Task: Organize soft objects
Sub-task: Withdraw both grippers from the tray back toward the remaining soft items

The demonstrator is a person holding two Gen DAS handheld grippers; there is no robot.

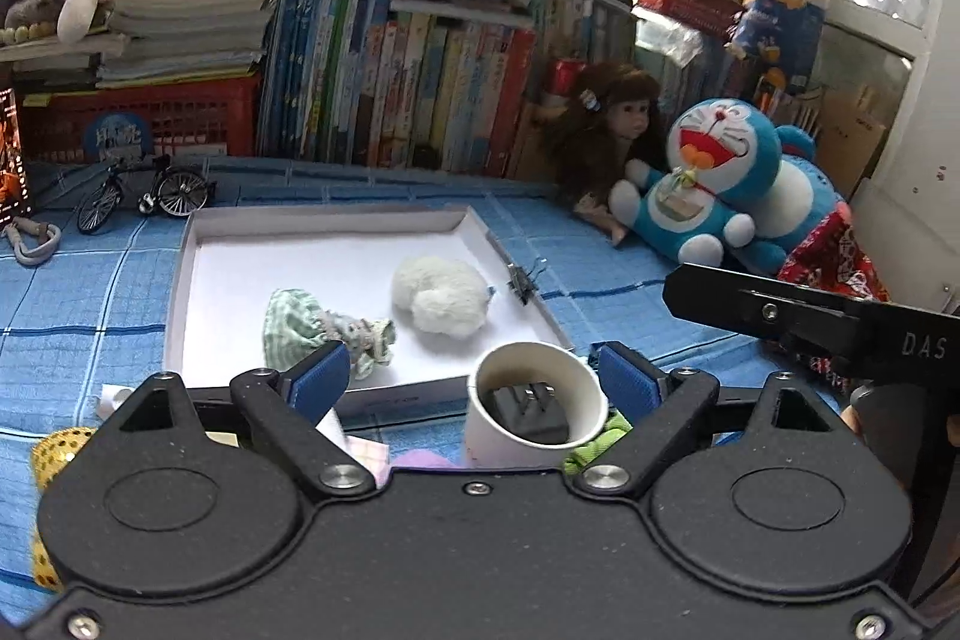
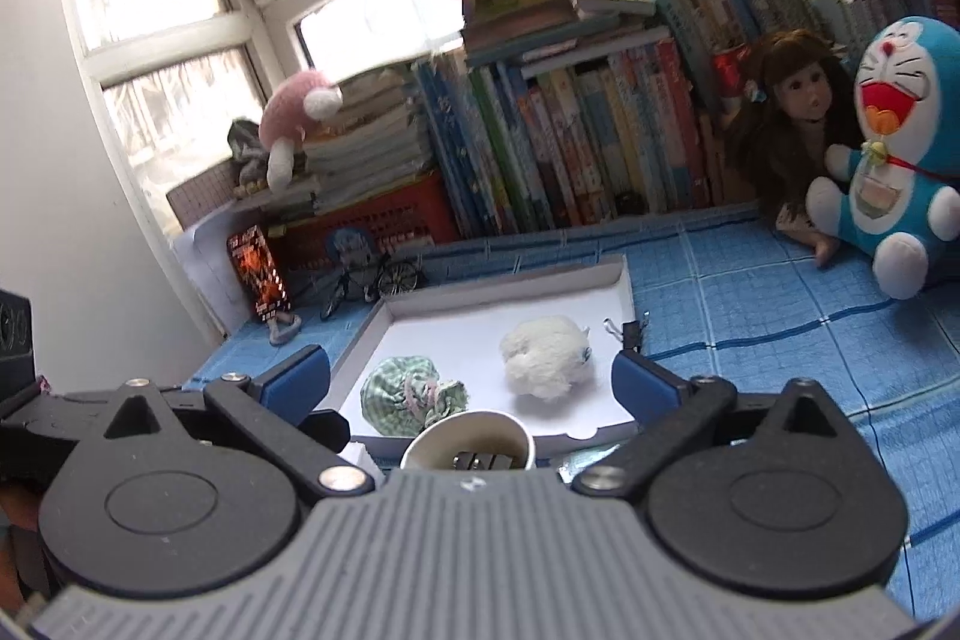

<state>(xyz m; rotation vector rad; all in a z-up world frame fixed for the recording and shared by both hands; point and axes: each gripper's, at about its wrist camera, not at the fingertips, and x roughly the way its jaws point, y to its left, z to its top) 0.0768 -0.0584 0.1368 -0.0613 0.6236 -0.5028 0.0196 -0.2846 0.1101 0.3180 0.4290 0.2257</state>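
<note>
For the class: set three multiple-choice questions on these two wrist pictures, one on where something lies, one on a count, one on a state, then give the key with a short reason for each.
1. Where does the white fluffy toy lie?
A. inside the white tray
B. on the book row
C. in the paper cup

2. How many soft things lie in the tray?
A. one
B. two
C. four

3. How does the right gripper stand?
A. shut on the cup
B. shut on nothing
C. open, holding nothing

Key: A, it rests on the tray floor beside the green checked cloth bundle. B, only the toy and bundle are inside. C, its blue pads stand wide apart, the paper cup untouched below.
</note>
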